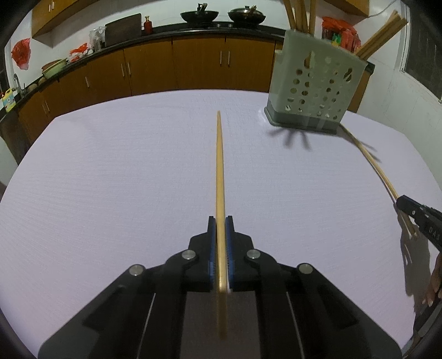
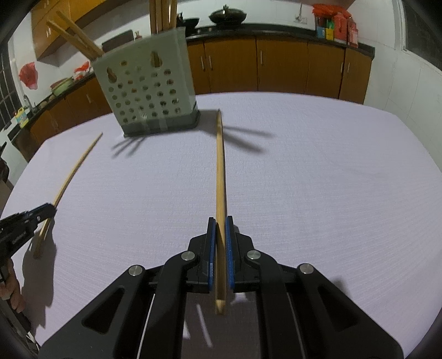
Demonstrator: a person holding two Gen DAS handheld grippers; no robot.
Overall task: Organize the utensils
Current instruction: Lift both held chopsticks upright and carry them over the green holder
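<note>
Pale grey plastic, pierced with round holes, the utensil holder (image 1: 315,82) stands on the white worktop (image 1: 124,179) and we see several wooden chopsticks (image 1: 299,15) upright and leaning in it. We read no clear writing anywhere. Well in front of the holder, our left claw (image 1: 220,229) is clamped on one chopstick (image 1: 220,165), and our right claw (image 2: 220,229) is clamped on another chopstick (image 2: 220,171), its tip just beside the holder's base.
</note>
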